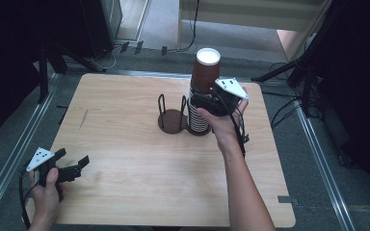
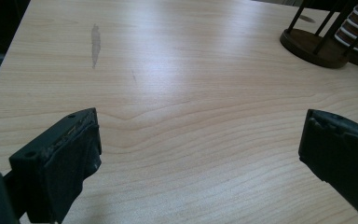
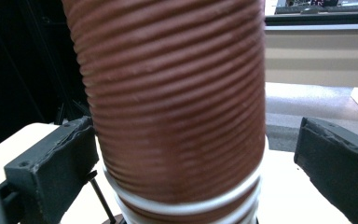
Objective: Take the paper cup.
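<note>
Brown ribbed cup [image 3: 177, 98] sits on top of the cup stack [image 1: 200, 118] in the holder [image 1: 178, 118] at the far middle of the table [image 1: 125, 144]. The right gripper [image 1: 212, 98] has its fingers [image 3: 51, 168] wide on both sides of the cup, not squeezing yet. It should close gently and lift straight up, away from the holder's thin posts. The left gripper [image 1: 72, 166] waits wide open near the table's front left corner.

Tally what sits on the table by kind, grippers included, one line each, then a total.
Cup stacks: 1
Dark wire holders: 1 (two round bases)
Handheld grippers: 2, left gripper, right gripper
Total: 4
</note>
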Available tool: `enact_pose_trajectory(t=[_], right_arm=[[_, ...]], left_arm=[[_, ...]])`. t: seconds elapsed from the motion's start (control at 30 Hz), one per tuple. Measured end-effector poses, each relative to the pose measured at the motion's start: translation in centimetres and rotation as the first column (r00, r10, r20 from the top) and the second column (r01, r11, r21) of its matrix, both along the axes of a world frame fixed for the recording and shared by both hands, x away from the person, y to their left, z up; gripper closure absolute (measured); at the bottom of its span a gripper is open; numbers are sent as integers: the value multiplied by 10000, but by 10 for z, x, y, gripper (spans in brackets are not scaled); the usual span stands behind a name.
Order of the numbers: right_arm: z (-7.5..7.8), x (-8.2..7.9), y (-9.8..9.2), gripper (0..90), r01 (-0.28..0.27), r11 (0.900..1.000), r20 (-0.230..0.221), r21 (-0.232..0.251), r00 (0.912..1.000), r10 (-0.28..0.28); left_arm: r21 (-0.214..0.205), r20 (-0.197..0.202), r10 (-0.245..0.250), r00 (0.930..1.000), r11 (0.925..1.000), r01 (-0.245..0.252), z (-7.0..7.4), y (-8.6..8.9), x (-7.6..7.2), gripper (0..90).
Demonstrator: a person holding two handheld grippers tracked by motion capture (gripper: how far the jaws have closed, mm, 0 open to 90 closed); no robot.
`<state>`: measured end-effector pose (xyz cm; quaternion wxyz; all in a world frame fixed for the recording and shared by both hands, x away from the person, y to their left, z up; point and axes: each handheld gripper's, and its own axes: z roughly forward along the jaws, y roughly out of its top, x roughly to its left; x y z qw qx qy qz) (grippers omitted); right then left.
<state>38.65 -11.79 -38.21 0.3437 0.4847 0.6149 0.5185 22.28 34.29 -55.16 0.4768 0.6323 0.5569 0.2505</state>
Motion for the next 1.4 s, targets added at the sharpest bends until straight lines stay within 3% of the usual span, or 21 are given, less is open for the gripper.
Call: enact_pose_trajectory(t=[0.73,1.03,1.4], right_arm=[[3,21,12,45,-167,9994,62,-294,9998,169],[3,22,13,79,-216,9987,372,-456,9990,233],[4,22,15,86,-302,9978,416,-595,9986,327]], left_arm=[[-29,-29,-136,9999,9999,135,0,0,1,0],[-22,-19,-175,9998,9998,175,0,-1,1,0],[-3,-18,-204,9998,9998,204,0,-1,2,0]])
